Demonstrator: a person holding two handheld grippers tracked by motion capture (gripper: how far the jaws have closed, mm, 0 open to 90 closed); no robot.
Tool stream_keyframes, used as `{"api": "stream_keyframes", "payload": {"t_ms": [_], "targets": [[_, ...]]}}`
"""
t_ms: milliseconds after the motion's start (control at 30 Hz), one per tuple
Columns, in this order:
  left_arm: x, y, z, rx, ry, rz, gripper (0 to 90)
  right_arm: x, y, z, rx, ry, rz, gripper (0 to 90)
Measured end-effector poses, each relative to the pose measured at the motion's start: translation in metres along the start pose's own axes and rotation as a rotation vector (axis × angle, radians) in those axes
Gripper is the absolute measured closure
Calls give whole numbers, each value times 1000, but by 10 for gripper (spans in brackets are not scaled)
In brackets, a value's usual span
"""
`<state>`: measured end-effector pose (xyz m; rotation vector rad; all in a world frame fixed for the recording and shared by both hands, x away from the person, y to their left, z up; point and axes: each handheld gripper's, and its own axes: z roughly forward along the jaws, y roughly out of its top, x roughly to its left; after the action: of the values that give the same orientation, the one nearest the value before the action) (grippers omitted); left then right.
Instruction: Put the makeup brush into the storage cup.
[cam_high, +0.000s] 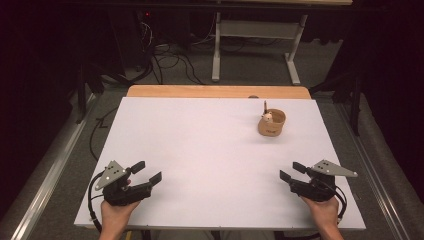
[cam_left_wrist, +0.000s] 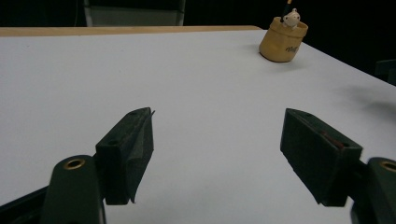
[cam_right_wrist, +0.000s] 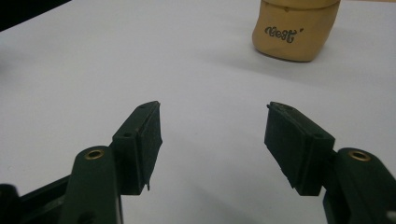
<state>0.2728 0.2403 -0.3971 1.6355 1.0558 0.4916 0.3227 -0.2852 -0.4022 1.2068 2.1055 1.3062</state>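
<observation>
A small tan, rounded cup (cam_high: 272, 124) with a little white figure (cam_high: 267, 117) inside stands on the white table (cam_high: 210, 150), far right. The left gripper (cam_high: 148, 171) and right gripper (cam_high: 292, 171) sit at the near corners, well apart from it, jaws spread and empty.

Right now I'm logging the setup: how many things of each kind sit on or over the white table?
Tan cup: 1
Small white figure in the cup: 1
Grippers, left and right, both open: 2
Total: 4
</observation>
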Motion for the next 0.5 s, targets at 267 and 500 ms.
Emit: {"api": "stream_keyframes", "payload": {"t_ms": [267, 500], "targets": [[1, 0, 1, 5, 2, 5, 262, 0, -3, 3, 15, -7, -6, 379], [9, -2, 3, 15, 25, -21, 262, -4, -5, 4, 15, -24, -7, 374]]}}
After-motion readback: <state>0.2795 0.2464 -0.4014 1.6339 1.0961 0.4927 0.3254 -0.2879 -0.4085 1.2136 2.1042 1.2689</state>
